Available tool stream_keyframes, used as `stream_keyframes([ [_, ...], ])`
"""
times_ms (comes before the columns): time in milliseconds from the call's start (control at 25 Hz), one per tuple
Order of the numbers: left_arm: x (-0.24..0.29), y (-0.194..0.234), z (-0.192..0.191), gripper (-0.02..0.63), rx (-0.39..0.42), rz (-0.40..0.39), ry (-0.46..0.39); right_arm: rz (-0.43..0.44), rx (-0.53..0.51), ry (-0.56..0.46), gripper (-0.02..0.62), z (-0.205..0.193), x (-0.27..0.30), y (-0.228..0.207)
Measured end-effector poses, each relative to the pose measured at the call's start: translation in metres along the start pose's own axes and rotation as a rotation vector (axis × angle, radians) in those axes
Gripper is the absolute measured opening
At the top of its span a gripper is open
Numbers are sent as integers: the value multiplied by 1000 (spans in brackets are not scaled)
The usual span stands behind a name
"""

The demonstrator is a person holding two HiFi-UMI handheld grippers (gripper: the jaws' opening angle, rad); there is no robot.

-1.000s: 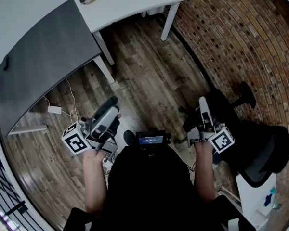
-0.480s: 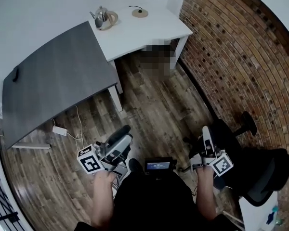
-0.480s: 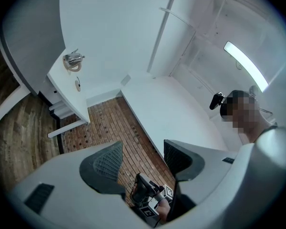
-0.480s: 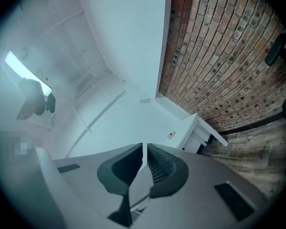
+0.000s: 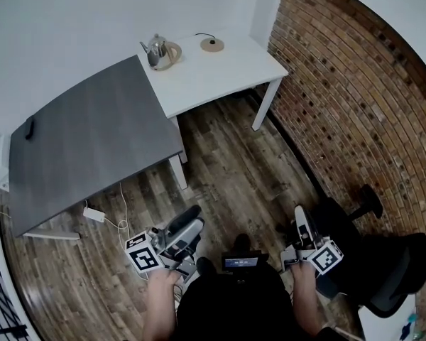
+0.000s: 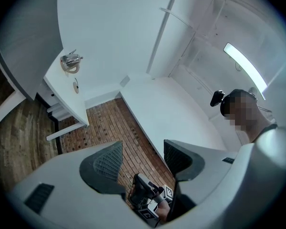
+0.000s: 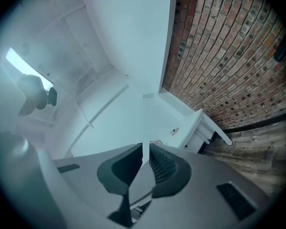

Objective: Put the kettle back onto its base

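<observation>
Nearest, over wooden floor (image 5: 227, 148) beside a black chair (image 5: 390, 261), the left gripper (image 5: 188, 220) gapes empty, the right gripper (image 5: 299, 219) is closed on nothing; past a grey surface (image 5: 85, 141), the kettle (image 5: 156, 51) sits on the far white surface (image 5: 220, 69), left of its base (image 5: 212, 45).

Two desks: one white desk (image 5: 231, 68) and one grey desk (image 5: 92, 141). One kettle (image 5: 157, 50) and one round base (image 5: 212, 45). Two grippers, the left gripper (image 5: 189, 217) and the right gripper (image 5: 299, 213), each carrying one marker cube (image 5: 143, 256) — two cubes in all. One black office chair (image 5: 390, 261). One white power adapter (image 5: 94, 214). One small dark object (image 5: 30, 127) — too small to tell what it is.
</observation>
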State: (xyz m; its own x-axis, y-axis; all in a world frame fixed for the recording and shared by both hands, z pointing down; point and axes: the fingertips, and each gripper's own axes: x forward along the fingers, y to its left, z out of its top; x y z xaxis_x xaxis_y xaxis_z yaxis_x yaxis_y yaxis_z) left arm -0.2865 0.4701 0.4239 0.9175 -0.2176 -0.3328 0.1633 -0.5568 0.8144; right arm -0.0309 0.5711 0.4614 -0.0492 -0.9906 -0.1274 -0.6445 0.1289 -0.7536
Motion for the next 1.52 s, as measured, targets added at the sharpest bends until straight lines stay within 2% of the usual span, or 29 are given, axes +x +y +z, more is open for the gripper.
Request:
stream_keyframes([
  [240, 23, 30, 8, 295, 20, 65, -9, 25, 45, 36, 37, 1, 40, -40],
  [400, 61, 58, 23, 295, 41, 122, -14, 74, 83, 78, 37, 15, 85, -77],
  [680, 164, 88, 43, 295, 87, 156, -10, 197, 11, 138, 37, 96, 169, -121],
  [880, 215, 109, 38, 295, 87, 186, 19, 233, -9, 162, 37, 132, 197, -151],
  [1160, 250, 141, 56, 295, 63, 177, 30, 193, 28, 198, 37, 121, 215, -176],
  [1360, 285, 183, 79, 295, 16, 108, 49, 141, -16, 206, 38, 125, 243, -191],
  [1520, 318, 213, 117, 295, -4, 48, 46, 86, -72, 185, 62, 141, 280, -202],
])
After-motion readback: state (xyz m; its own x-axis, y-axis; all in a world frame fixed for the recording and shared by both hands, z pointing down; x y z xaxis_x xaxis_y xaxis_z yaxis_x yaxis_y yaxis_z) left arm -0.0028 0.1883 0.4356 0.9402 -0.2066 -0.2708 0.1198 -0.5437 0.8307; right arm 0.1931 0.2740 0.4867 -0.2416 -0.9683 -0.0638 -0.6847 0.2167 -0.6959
